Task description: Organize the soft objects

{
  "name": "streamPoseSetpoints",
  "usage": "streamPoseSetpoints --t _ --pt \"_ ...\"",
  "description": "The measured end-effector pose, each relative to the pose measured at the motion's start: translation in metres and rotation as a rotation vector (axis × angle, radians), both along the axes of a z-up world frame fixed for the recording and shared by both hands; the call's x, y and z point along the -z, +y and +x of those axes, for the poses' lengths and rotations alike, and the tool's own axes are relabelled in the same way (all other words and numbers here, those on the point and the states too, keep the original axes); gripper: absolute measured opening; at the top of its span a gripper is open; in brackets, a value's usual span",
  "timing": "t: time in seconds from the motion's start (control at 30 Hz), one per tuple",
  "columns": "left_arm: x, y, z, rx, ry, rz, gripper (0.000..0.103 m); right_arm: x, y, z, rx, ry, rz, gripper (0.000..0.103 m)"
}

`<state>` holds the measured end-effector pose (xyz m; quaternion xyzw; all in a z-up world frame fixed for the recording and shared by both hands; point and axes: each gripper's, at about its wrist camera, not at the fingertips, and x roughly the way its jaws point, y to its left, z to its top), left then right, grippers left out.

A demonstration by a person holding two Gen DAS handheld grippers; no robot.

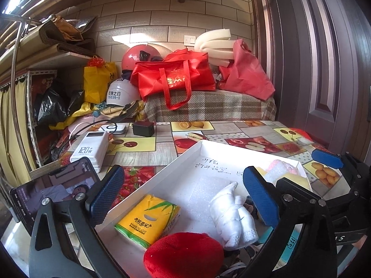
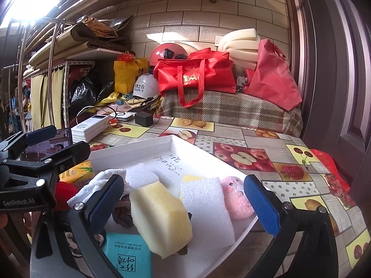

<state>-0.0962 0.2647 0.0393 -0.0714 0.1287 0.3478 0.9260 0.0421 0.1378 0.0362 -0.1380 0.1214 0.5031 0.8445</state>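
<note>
Inside, the shallow white cardboard tray [image 1: 185, 159] on the fruit-patterned tablecloth [image 2: 266, 139] was filled with soft things: a yellow pack of bamboo tissues [image 1: 148, 220], a round red plush toy [image 1: 184, 254] and a knotted white cloth bundle [image 1: 234, 217] were seen toward its left part, while a yellow sponge block [image 2: 160, 217], a white foam slab [image 2: 206, 210], a smaller white foam piece [image 2: 141, 175] and a pink fluffy toy [image 2: 236, 197] were gathered toward its right part. A teal tissue packet [image 2: 127, 254] lay at the near edge, though whether it sat inside the tray could not be told. The left gripper [image 1: 183, 197] was held spread wide above the tissues and cloth bundle, nothing between its blue pads. The right gripper [image 2: 185, 197] was likewise parted, flanking the sponge block and foam slab without clamping them.
</note>
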Motion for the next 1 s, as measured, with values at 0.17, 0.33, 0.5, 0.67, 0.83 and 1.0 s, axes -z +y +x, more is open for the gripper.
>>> streamPoseSetpoints --t 0.17,0.33,0.5,0.67,0.83,1.0 --pt "-0.001 -0.002 -0.007 -0.051 -0.014 0.015 0.103 -0.002 -0.013 0.003 0.017 0.014 0.07 0.103" --pt "-0.001 -0.008 -0.016 -0.07 -0.02 0.001 0.103 -0.003 -0.029 0.002 0.05 0.035 0.082 0.103" --pt "0.0 -0.026 -0.022 -0.044 -0.004 0.012 0.103 -0.002 -0.049 -0.013 0.046 0.005 0.068 0.103" --pt "0.002 -0.048 -0.022 -0.021 0.035 0.017 0.103 0.001 -0.067 -0.021 0.033 0.033 0.013 0.103" --pt "0.006 -0.07 -0.026 -0.001 0.077 -0.02 0.103 0.001 -0.102 -0.026 0.044 0.056 0.029 0.103" --pt "0.006 -0.1 -0.034 -0.006 0.085 -0.008 0.103 -0.009 -0.149 -0.033 0.082 0.059 0.121 0.103"
